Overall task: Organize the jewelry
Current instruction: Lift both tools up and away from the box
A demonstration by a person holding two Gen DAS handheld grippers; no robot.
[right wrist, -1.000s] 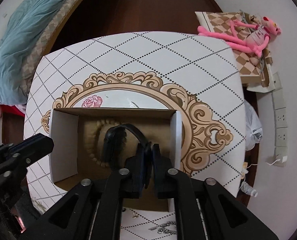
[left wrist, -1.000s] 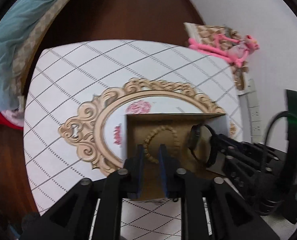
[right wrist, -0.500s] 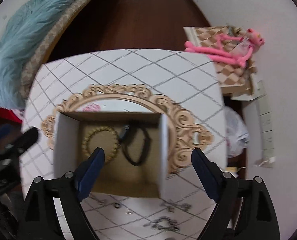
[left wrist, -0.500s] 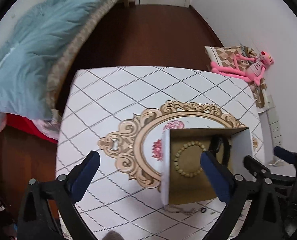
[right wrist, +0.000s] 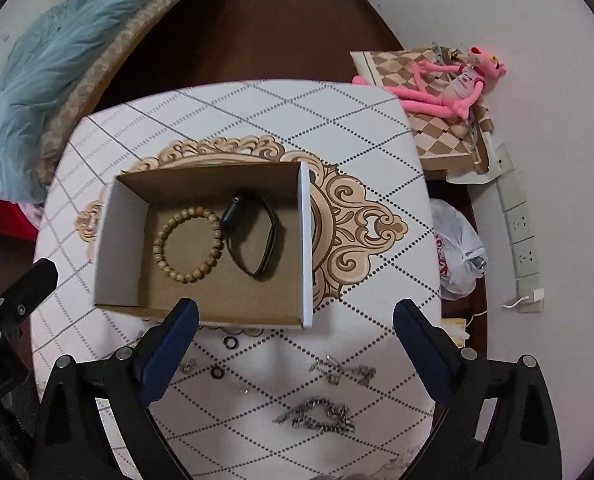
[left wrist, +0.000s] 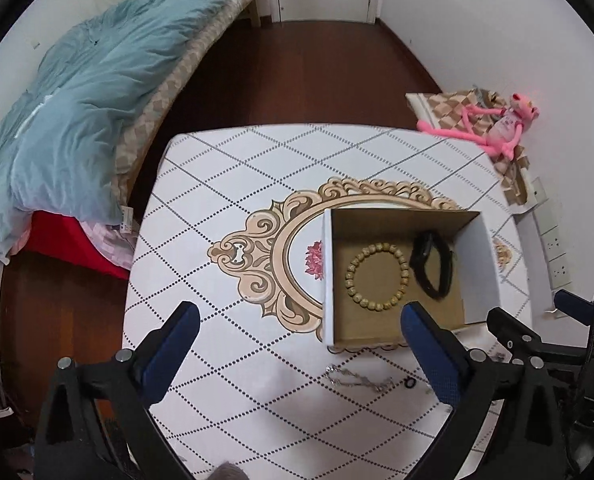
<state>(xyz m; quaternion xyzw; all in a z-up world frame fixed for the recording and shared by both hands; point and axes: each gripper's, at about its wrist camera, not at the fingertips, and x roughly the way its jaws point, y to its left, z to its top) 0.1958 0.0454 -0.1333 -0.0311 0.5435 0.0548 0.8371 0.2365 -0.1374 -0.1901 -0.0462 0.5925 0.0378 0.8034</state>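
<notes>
An open cardboard box (right wrist: 121, 240) (left wrist: 473, 264) stands on the patterned table. Inside lie a wooden bead bracelet (right wrist: 187, 245) (left wrist: 377, 276) and a black wristband (right wrist: 253, 236) (left wrist: 433, 266). Silver chains (right wrist: 317, 414) (left wrist: 357, 378), small rings (right wrist: 231, 343) and clasps (right wrist: 343, 372) lie on the table in front of the box. My left gripper (left wrist: 297, 344) is open and empty, above the table left of the box. My right gripper (right wrist: 297, 340) is open and empty, above the box's near edge and the loose pieces.
A bed with a blue quilt (left wrist: 69, 112) stands to the left. A pink plush toy (right wrist: 445, 84) lies on a checkered cushion at the right. A white plastic bag (right wrist: 457, 256) and wall sockets (right wrist: 523, 236) are beside the table's right edge.
Both grippers were shut low in the box, the right on the wristband. They opened, left the bracelet and wristband in the box, and rose up and back.
</notes>
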